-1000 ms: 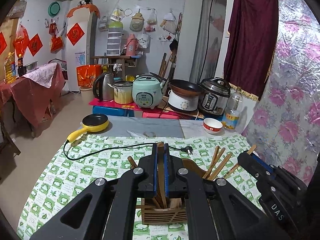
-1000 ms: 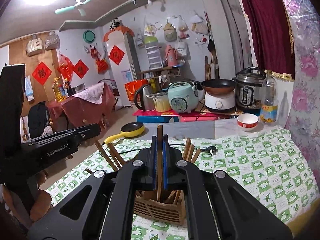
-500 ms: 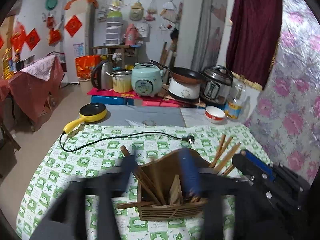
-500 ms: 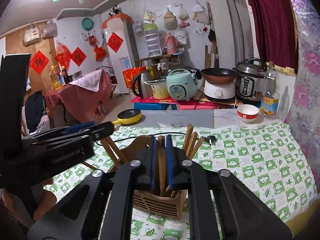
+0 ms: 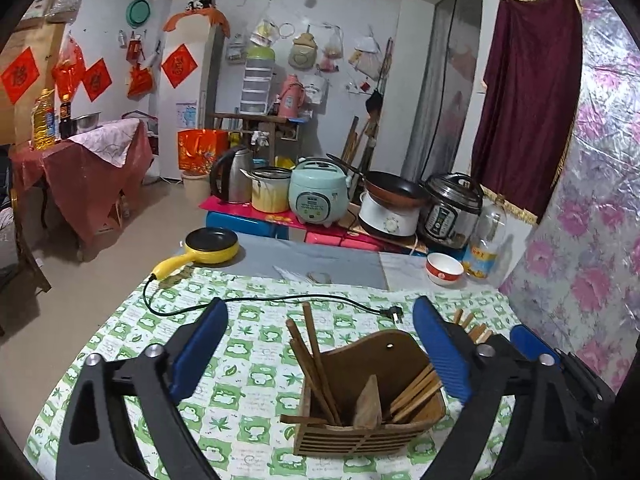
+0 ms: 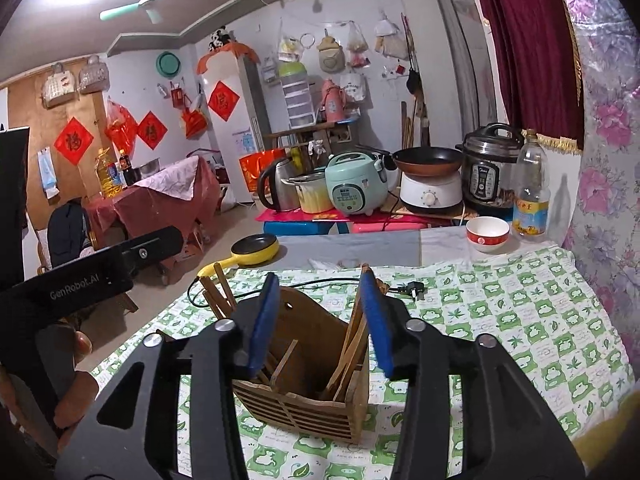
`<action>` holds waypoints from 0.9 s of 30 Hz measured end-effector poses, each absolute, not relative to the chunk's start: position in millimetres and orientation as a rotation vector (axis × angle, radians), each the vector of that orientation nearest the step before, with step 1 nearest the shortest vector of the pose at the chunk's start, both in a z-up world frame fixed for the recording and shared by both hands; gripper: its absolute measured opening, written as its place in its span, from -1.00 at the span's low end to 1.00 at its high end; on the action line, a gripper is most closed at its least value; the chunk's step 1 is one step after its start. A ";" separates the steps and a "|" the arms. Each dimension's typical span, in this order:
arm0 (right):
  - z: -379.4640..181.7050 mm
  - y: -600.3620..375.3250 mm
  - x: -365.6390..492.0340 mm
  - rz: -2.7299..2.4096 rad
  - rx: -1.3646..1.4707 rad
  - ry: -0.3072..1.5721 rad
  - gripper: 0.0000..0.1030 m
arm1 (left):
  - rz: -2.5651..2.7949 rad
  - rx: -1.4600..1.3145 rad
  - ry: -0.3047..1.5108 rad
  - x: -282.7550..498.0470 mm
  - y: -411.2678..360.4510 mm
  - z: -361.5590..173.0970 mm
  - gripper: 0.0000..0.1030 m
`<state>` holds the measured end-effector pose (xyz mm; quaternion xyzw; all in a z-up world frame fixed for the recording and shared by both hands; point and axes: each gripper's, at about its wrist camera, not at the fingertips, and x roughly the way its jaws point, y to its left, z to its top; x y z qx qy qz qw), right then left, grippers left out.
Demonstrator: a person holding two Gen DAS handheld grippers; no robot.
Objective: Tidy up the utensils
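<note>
From where I stand, the wooden utensil holder (image 5: 368, 412) sits on the green-and-white checked tablecloth (image 5: 248, 364), at about six o'clock in both wrist views. The left gripper (image 5: 320, 348) hangs over it with its blue-padded fingers (image 5: 198, 350) spread wide, holding nothing; the holder shows between them, closer to the right-hand pad. The right gripper (image 6: 322, 322) is also parted, though less widely, its blue pads (image 6: 264, 320) on either side of the holder's tall back panel (image 6: 310, 334) and gripping nothing.

Inside the holder, one bundle of wooden chopsticks (image 5: 314, 364) leans toward eleven o'clock in the left compartment, and another bundle (image 5: 414, 394) tilts toward two o'clock in the right one. A flat wooden piece (image 5: 369, 402) stands between them.

A black power cord (image 5: 256, 300) trails across the cloth to a yellow frying pan (image 5: 210, 246) at ten o'clock. A red-and-white bowl (image 5: 444, 270) rests at one o'clock, near a plastic bottle (image 5: 486, 246).
</note>
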<state>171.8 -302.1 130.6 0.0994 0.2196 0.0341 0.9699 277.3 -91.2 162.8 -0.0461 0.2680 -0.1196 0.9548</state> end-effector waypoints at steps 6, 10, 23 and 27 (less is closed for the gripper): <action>134.3 -305.8 168.1 0.021 0.192 0.416 0.28 | -0.211 -0.090 0.553 280.8 -90.6 161.0 0.89; 134.5 -311.2 169.6 0.002 0.200 0.417 0.36 | -0.200 -0.098 0.566 284.1 -86.9 158.7 0.89; 135.5 -316.5 165.2 -0.011 0.232 0.414 0.59 | -0.151 -0.103 0.588 279.4 -80.5 152.6 0.89; 141.5 -312.1 146.7 -0.021 0.208 0.390 0.72 | -0.119 -0.075 0.557 263.2 -82.2 152.7 0.89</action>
